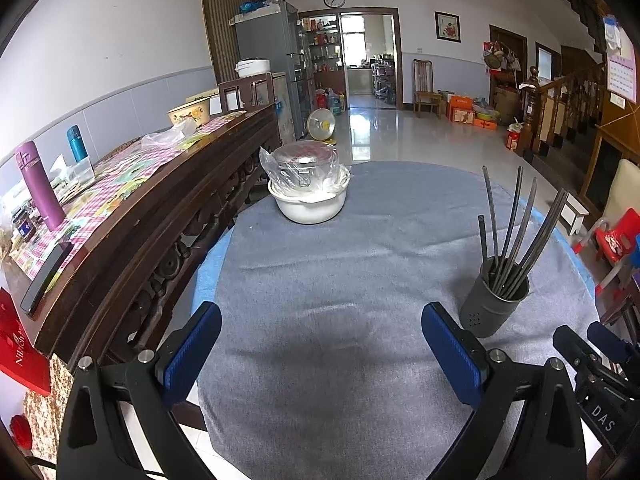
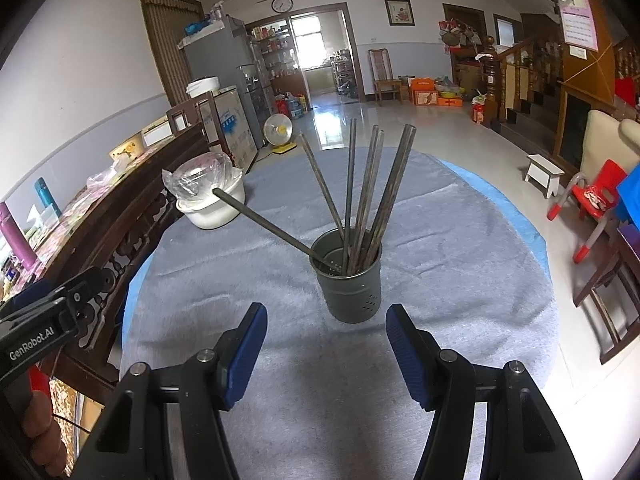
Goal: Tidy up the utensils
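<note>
Chopsticks (image 2: 362,196) upright in holder (image 2: 352,280), dead ahead of right gripper (image 2: 326,344); both grippers' jaws spread, empty; left gripper (image 1: 320,344) farther.

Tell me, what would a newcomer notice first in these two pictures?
First, the dark grey metal holder full of long dark chopsticks, upright on the grey cloth-covered round table just ahead of the open right gripper. Next, the white bowl holding a plastic-wrapped steel pot, at the table's far left edge.
</note>
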The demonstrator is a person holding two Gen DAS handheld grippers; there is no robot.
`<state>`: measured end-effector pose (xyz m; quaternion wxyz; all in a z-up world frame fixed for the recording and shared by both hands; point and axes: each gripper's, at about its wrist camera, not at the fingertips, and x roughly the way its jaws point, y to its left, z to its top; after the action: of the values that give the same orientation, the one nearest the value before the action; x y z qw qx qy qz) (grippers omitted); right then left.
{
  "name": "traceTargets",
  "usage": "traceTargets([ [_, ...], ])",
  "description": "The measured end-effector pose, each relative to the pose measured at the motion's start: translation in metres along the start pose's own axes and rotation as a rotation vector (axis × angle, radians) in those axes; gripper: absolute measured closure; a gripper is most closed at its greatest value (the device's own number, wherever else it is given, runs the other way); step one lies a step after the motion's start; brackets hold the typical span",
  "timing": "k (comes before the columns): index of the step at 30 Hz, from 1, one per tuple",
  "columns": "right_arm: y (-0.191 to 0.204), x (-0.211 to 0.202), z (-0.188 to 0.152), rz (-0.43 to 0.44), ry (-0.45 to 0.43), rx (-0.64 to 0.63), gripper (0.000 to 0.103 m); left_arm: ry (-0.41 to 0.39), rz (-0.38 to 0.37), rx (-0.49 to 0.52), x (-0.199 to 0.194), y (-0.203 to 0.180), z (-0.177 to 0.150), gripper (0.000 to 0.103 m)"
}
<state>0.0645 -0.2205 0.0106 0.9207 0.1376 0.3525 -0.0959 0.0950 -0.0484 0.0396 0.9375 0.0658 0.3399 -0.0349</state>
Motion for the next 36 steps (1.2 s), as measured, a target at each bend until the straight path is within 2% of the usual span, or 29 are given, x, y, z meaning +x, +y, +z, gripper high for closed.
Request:
traceTargets([
  [22,0.011,-0.008,0.002,-0.018,-0.04,-0.017,0.037,-0.003,-0.007,-0.02,0.0,0.012,-0.002,0.003],
  [36,-0.002,-0.001,0.008,-0.011,-0.044,0.011,0.037,0.011,0.0,-0.003,0.006,0.002,0.001,0.003],
])
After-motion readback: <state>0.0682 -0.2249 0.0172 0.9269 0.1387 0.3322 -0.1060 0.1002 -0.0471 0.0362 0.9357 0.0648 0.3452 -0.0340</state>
